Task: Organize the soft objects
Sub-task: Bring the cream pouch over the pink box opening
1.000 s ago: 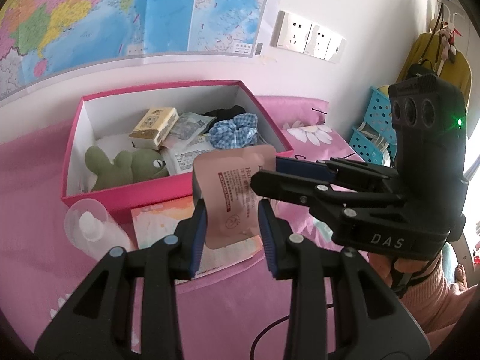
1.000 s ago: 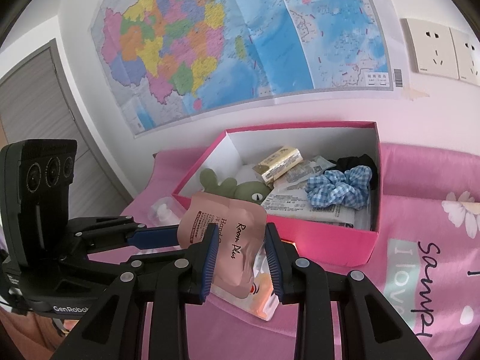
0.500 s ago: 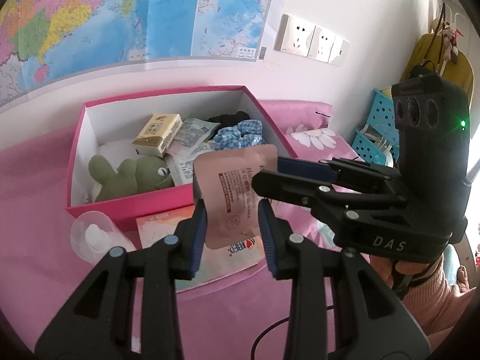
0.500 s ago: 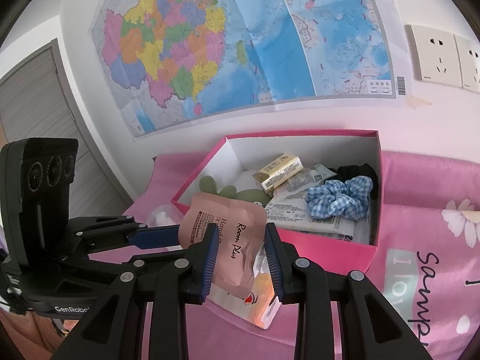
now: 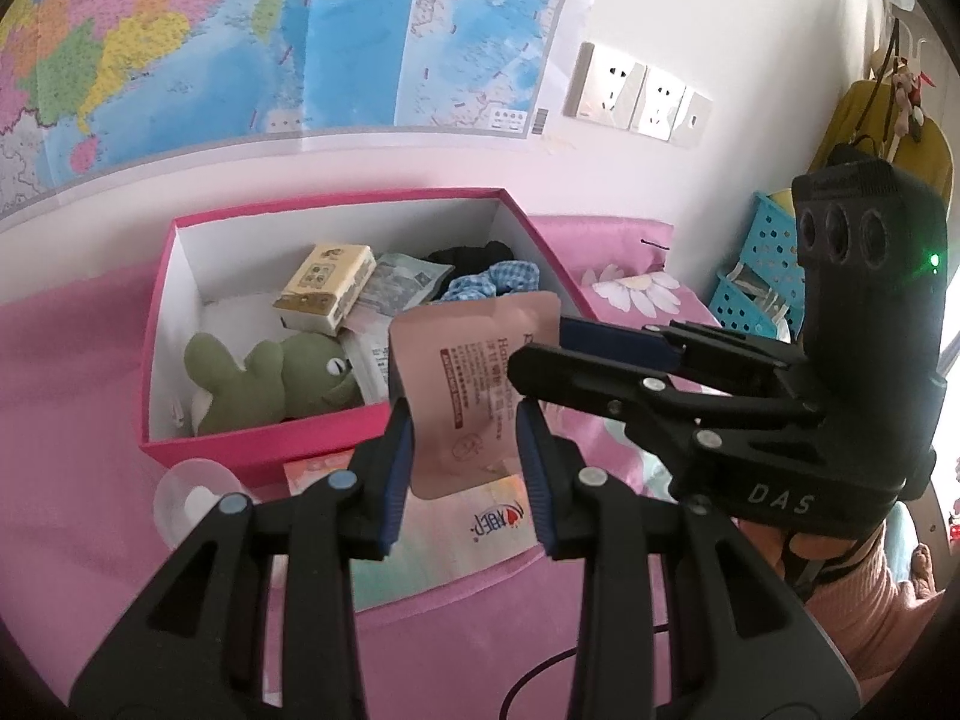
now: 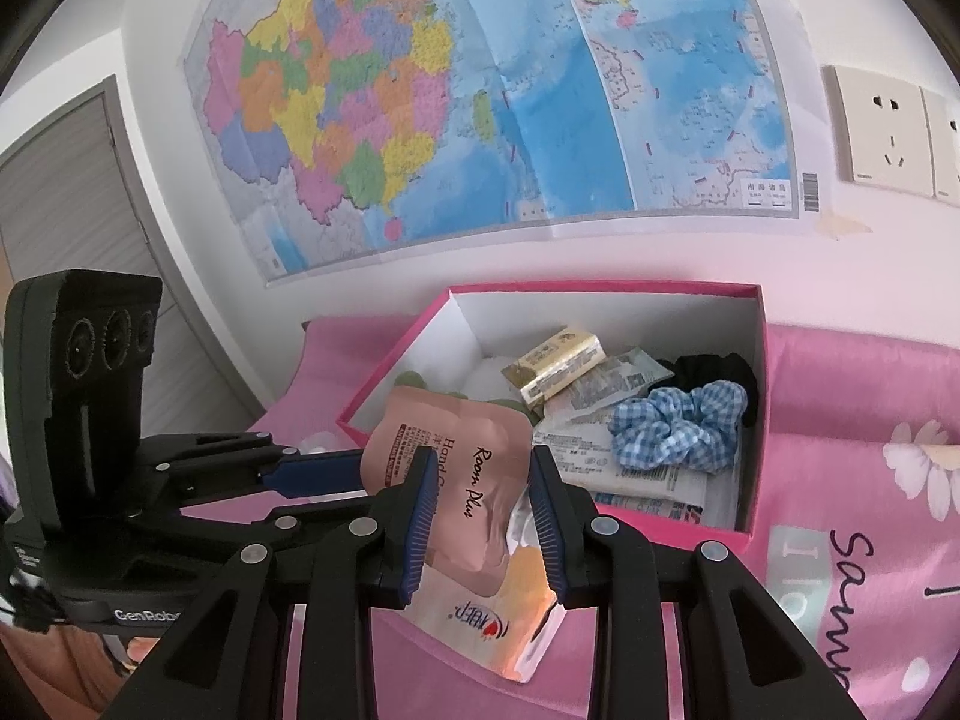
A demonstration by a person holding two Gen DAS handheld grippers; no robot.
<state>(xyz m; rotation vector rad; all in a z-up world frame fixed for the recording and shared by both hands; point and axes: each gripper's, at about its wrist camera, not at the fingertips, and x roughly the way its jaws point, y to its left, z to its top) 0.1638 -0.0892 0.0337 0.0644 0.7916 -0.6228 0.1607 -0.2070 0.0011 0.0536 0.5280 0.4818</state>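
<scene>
A pink sachet (image 5: 462, 384) (image 6: 474, 498) hangs in the air just in front of the pink box (image 5: 264, 444) (image 6: 660, 519). My left gripper (image 5: 465, 456) (image 6: 360, 483) is shut on its lower part. From the right, my right gripper (image 5: 540, 348) (image 6: 480, 468) is shut on the sachet's other side. Inside the box lie a green plush toy (image 5: 264, 378), a blue checked scrunchie (image 5: 492, 282) (image 6: 678, 426), a black cloth, a tissue pack (image 5: 324, 288) (image 6: 558, 363) and paper packets.
An orange-and-white wipes pack (image 5: 456, 528) (image 6: 498, 612) lies on the pink bedcover under the sachet. A clear round bottle (image 5: 192, 498) sits by the box's near left corner. Blue baskets (image 5: 762, 276) stand at the right, and a map covers the wall behind.
The box sits a little lower in both views than a second ago, so both grippers with the sachet have shifted slightly. The grip on the sachet looks unchanged.
</scene>
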